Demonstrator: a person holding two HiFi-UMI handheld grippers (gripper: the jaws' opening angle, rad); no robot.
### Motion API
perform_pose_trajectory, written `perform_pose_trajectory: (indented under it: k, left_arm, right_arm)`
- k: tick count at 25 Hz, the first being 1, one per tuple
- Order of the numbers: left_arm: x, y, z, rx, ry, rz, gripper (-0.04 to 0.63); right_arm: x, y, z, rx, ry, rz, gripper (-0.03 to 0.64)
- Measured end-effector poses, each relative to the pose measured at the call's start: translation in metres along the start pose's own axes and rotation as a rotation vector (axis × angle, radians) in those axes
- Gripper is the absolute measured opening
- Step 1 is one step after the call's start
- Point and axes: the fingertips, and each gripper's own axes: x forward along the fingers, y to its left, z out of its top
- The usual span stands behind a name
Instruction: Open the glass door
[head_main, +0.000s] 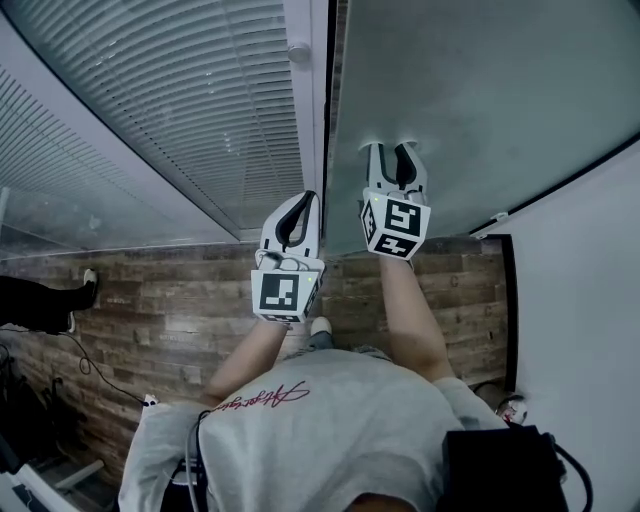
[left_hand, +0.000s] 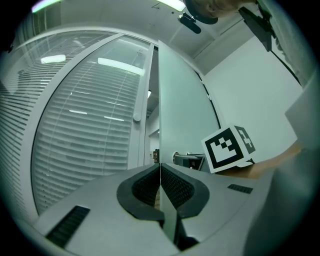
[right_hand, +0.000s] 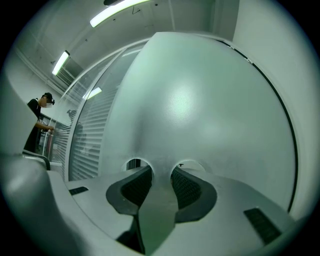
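The frosted glass door (head_main: 480, 100) stands in front of me, its free edge beside the white frame post (head_main: 306, 100). My right gripper (head_main: 392, 150) is against the pane, and in the right gripper view it (right_hand: 161, 175) is shut on a flat grey handle (right_hand: 156, 210) that sticks out from the door (right_hand: 200, 110). My left gripper (head_main: 302, 200) is lower and to the left, at the door's edge. In the left gripper view it (left_hand: 160, 177) is shut on that thin edge of the door (left_hand: 180, 115). A narrow gap shows a room behind.
A fixed glass wall with blinds (head_main: 190, 100) curves off to the left, with a round knob (left_hand: 136, 118) on its post. A white wall (head_main: 580, 300) is on the right. Wood-plank floor (head_main: 180, 290) lies below. Another person (right_hand: 40, 125) stands far left.
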Motion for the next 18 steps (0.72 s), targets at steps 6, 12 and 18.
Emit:
perform_pose_trajectory:
  k: [6,12,18]
  left_arm:
    - [-0.018,-0.022,0.003,0.04,-0.016,0.004,0.017]
    - [-0.047,-0.053,0.012,0.049,-0.021,0.03,0.017]
    - [-0.082,-0.087,0.018,0.069,-0.037,0.065,0.017]
  right_arm:
    - [-0.032,0.0,0.004,0.019,-0.013,0.024,0.137]
    - [-0.073,0.0,0.008,0.031,-0.011,0.045,0.133]
    - [-0.115,-0.002,0.009,0.032,-0.012,0.101,0.131]
